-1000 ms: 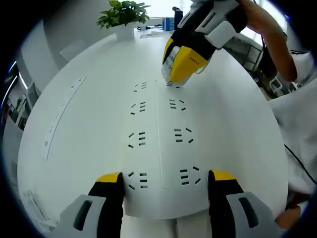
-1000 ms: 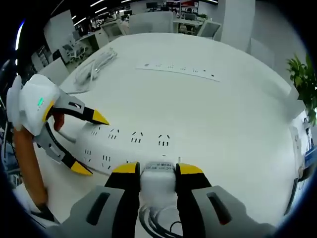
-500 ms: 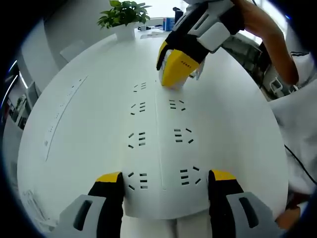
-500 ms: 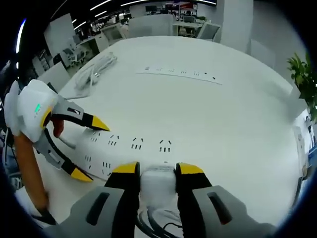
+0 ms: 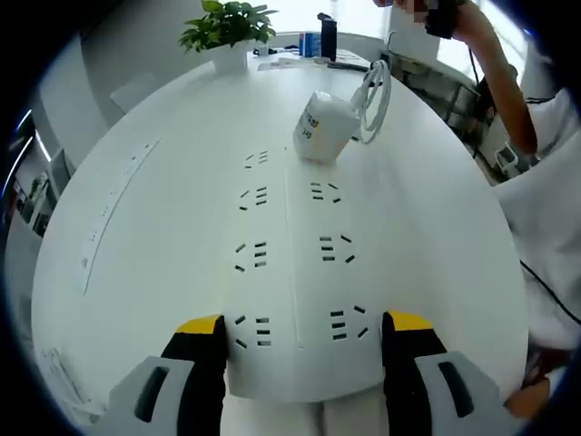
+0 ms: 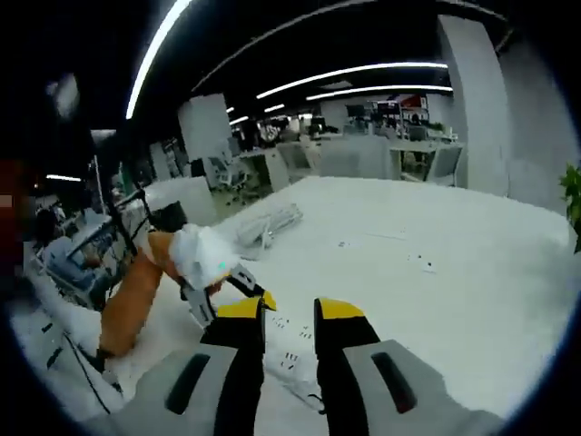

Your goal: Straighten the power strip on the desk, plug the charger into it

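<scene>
**Charger seated at far end of strip; right gripper lifted clear**

Left gripper (image 5: pixel 304 341): my jaws stand apart, one on each side of the near end of the strip (image 5: pixel 292 272), at its edges; I cannot tell if they touch it. The strip lies flat on the desk (image 5: pixel 163 227) and runs straight ahead between them.

Charger (image 5: pixel 325 127): white block standing on the strip's far end, straight ahead, its cable (image 5: pixel 372 95) looped just beyond it.

Right gripper (image 6: pixel 290 313): my jaws hold nothing, a narrow gap between the tips, high above the desk. The strip lies below and just beyond them; the left gripper sits at its left end.

Plant (image 5: pixel 227 27): far ahead of my left gripper, at the desk's edge.
</scene>
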